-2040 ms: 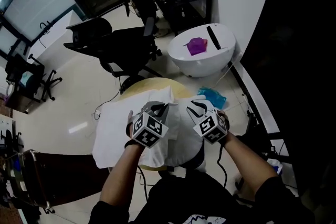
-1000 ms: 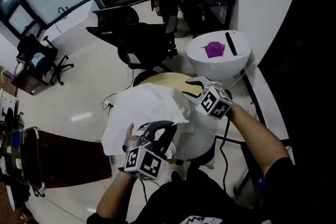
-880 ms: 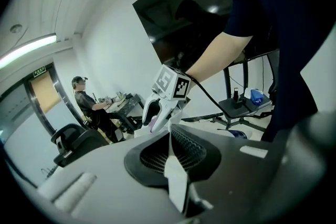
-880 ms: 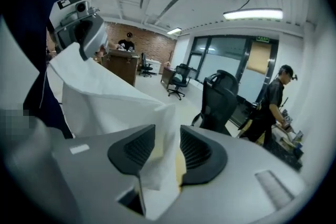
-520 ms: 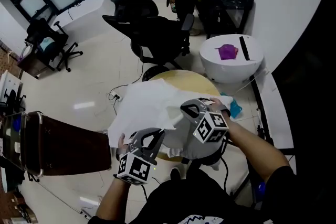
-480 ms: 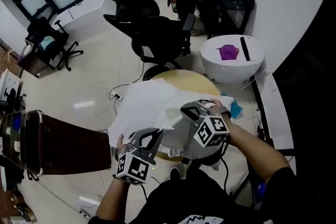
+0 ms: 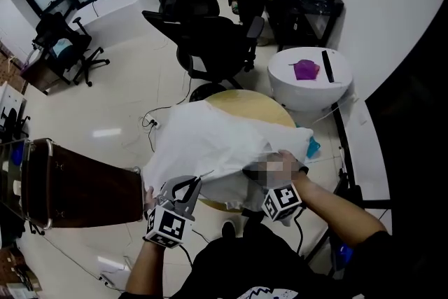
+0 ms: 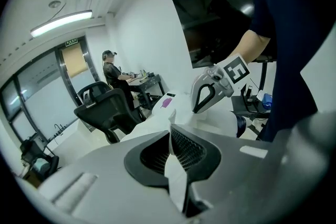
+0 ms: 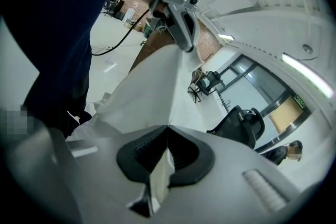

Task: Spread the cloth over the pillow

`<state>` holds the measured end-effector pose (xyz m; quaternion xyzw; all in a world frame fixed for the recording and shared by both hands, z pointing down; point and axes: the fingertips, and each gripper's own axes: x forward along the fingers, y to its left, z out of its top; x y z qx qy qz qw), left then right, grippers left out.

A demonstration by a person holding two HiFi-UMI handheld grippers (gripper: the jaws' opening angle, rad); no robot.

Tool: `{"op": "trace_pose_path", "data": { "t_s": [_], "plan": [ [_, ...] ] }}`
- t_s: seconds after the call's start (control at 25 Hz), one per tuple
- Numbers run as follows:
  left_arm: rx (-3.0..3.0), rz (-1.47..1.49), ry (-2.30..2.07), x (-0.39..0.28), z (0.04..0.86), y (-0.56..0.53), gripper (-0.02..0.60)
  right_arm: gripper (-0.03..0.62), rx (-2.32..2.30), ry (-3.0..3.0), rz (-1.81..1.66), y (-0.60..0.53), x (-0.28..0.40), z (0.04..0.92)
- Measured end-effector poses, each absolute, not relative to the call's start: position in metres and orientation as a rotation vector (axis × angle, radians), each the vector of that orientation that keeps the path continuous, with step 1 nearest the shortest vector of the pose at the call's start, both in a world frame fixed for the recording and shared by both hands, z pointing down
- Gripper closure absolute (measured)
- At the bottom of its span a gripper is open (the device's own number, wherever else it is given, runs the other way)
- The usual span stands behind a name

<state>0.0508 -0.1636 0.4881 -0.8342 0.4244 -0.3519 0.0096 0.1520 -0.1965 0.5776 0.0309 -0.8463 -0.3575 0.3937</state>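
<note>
While the pale tiled floor (image 7: 119,108) fills most of the head view, a dark brown piece of furniture (image 7: 77,182) stands at its left edge and a black office chair (image 7: 210,35) stands beyond the work area. Nearer the person, the white cloth (image 7: 210,140) lies spread in loose folds over a round wooden table (image 7: 260,105), covering nearly all of the top and leaving only a bare crescent on the far side. The cloth's near edge is drawn toward the person and hangs between the two grippers. The pillow cannot be told apart from the white folds. Behind the table sits a white rounded stand (image 7: 308,86). The left gripper (image 8: 170,132) is low at the cloth's near left corner. Its jaws are pressed together on a thin strip of the fabric, which runs out between the ribbed pads (image 8: 186,149). The right gripper (image 9: 168,128) is at the near right edge, partly hidden in the head view. Its jaws are likewise clamped on a fold of the cloth, and the fabric stretches taut from there toward the other gripper. A purple object (image 7: 304,68) and a black bar (image 7: 327,66) lie on the stand. A small teal thing (image 7: 313,148) peeks out just beside the cloth's right edge.
</note>
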Motion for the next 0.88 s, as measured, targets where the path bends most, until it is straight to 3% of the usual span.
{"op": "trace_pose_path", "data": {
  "t_s": [0.28, 0.52, 0.88],
  "plan": [
    [-2.638, -1.098, 1.344, 0.052, 0.495, -0.156, 0.581, 0.512, 0.21, -2.283, -0.767, -0.202, 0.154, 0.552],
    [-2.636, -1.1, 1.331, 0.053, 0.496, -0.155, 0.581, 0.502, 0.352, -2.372, -0.539, -0.234, 0.201, 0.519],
    [-2.643, -1.098, 1.31, 0.057, 0.492, -0.156, 0.581, 0.471, 0.247, -2.422, -0.025, -0.277, 0.235, 0.555]
  ]
}}
